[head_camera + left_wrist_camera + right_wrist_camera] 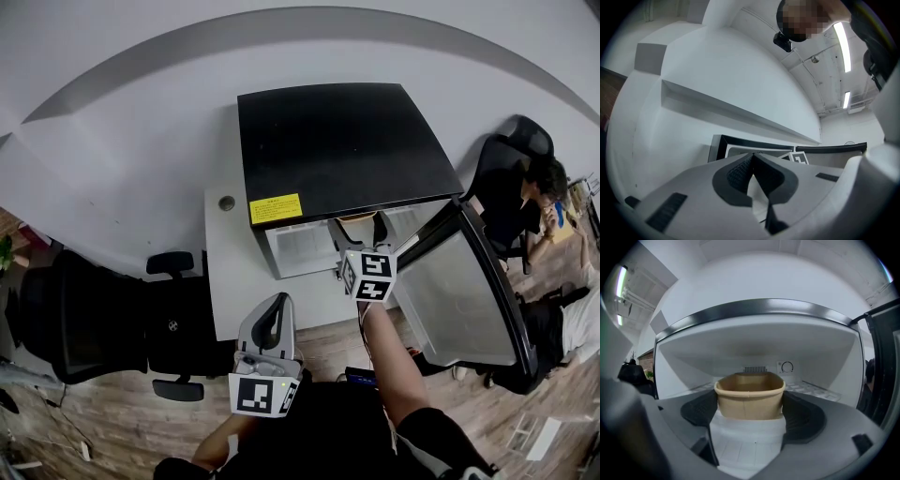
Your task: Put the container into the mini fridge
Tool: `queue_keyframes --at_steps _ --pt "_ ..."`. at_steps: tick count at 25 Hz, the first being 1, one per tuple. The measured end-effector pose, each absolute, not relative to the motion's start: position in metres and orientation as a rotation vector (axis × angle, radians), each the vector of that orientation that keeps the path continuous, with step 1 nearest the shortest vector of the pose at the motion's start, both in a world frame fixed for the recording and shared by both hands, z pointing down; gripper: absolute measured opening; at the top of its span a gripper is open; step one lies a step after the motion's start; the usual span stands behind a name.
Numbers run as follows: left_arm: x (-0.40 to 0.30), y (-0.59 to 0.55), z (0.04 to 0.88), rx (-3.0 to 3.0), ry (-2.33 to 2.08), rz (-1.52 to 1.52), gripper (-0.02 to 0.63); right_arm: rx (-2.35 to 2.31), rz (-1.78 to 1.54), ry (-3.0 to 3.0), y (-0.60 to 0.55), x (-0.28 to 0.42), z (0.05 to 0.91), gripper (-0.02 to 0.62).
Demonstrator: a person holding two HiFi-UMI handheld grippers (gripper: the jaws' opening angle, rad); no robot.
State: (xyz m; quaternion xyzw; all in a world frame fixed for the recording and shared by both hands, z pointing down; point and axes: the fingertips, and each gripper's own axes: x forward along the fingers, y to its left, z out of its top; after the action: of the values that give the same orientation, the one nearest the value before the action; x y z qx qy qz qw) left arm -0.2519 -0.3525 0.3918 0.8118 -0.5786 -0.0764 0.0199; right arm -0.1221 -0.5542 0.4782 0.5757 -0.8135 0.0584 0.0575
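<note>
My right gripper has its jaws clamped on the tan container at the mouth of the mini fridge, my left gripper has its jaws closed on nothing, and I fear that releasing too early would tip the container out.

Grey left tool, right tool (black pads)
</note>
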Motion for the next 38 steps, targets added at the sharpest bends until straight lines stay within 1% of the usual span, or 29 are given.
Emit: queue_keyframes --at_steps 18,27,28,29,30,31,32,38 --pt "-0.25 -0.352 0.391 2.535 -1.754 -0.238 0.006 1.725 0.167 -2.451 -0.56 -0.119 0.477 0.434" --pt "-0.239 -0.353 0.39 2.606 -1.63 -0.254 0.006 1.751 0.178 -2.492 -0.498 -0.098 0.465 0.431" --pt "-0.235 -0.354 0.39 2.616 -1.614 -0.256 0.006 1.761 0.185 -2.49 -0.488 -0.093 0.464 0.42" --pt "-0.231 -0.355 0.39 2.625 -1.599 -0.257 0.006 1.778 0.192 -2.485 -0.48 -0.088 0.463 0.39" --pt "-0.226 -0.356 0.39 2.631 -1.585 -0.256 0.006 1.802 0.196 -2.477 -0.472 -0.081 0.461 0.323" --pt "-0.221 -0.357 0.39 2.635 -1.573 -0.255 0.006 1.824 0.201 -2.469 -0.464 -0.075 0.459 0.239" --pt "-0.216 -0.357 0.39 2.638 -1.562 -0.253 0.006 1.838 0.206 -2.464 -0.456 -0.069 0.458 0.193" --pt "-0.185 -0.358 0.392 2.638 -1.558 -0.238 0.006 1.838 0.245 -2.49 -0.418 -0.042 0.447 0.107"
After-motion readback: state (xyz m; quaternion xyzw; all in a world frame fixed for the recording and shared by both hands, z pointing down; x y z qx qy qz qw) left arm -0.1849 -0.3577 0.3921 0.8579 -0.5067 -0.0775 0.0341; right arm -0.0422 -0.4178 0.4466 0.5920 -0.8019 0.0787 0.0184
